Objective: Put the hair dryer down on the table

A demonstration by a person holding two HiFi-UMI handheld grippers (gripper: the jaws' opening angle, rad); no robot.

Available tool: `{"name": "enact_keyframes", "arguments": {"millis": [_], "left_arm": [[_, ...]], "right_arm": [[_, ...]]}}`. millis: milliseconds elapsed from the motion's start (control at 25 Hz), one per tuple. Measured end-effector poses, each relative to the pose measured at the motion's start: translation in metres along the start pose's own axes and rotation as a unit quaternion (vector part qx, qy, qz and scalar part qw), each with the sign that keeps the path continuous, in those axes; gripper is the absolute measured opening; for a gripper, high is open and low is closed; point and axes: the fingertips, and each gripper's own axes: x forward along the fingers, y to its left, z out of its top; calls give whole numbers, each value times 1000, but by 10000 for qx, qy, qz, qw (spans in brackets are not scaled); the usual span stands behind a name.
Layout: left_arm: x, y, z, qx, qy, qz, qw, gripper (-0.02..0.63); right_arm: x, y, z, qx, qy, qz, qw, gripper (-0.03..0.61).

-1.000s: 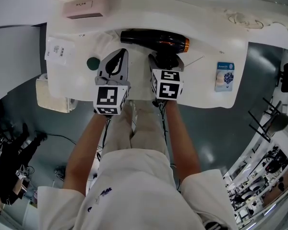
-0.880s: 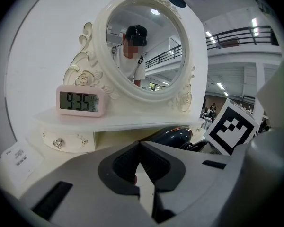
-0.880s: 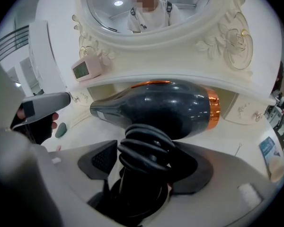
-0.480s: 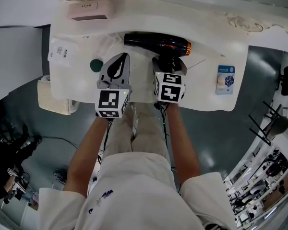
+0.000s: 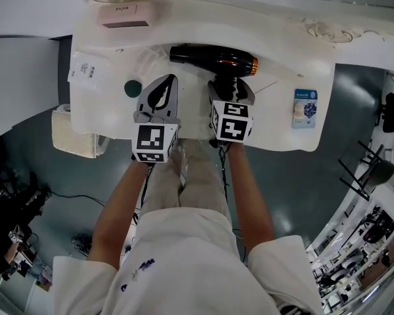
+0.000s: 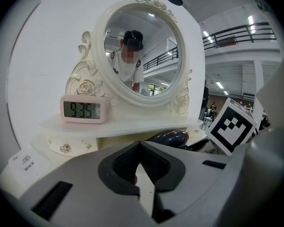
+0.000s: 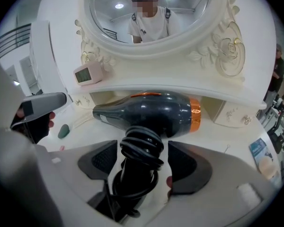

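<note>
The black hair dryer with an orange ring lay on the table. The right gripper held its jaws wide around the handle, and the left gripper had its jaws together.

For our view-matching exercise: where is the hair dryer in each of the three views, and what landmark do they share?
Head view: hair dryer, top centre.
Left gripper view: low, right of centre, under the shelf.
Right gripper view: centre.
Shared landmark: pink clock.

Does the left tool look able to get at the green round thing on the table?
Probably yes: the green round thing lies just left of the left tool, nothing between them, though its jaws are shut.
</note>
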Motion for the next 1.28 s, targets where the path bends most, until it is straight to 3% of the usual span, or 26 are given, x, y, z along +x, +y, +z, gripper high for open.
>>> {"name": "enact_keyframes", "arguments": {"millis": [240,760,1080,1280], "left_arm": [[-20,-7,28,368,-206,74,9991,9],[-83,-19,94,-81,-532,38,9985,9],[-129,-20,164,173,-973,78,9951,11],[-151,-26,206,290,-1312,34,9909,9]], "right_arm": [[-28,6,21,-64,-175,29,9998,345],[-123,49,84,-145,-935,320,9950,342],[-205,70,147,-140,-1814,478,9821,331],[-247,92,193,-414,-2366,621,9687,322]]}}
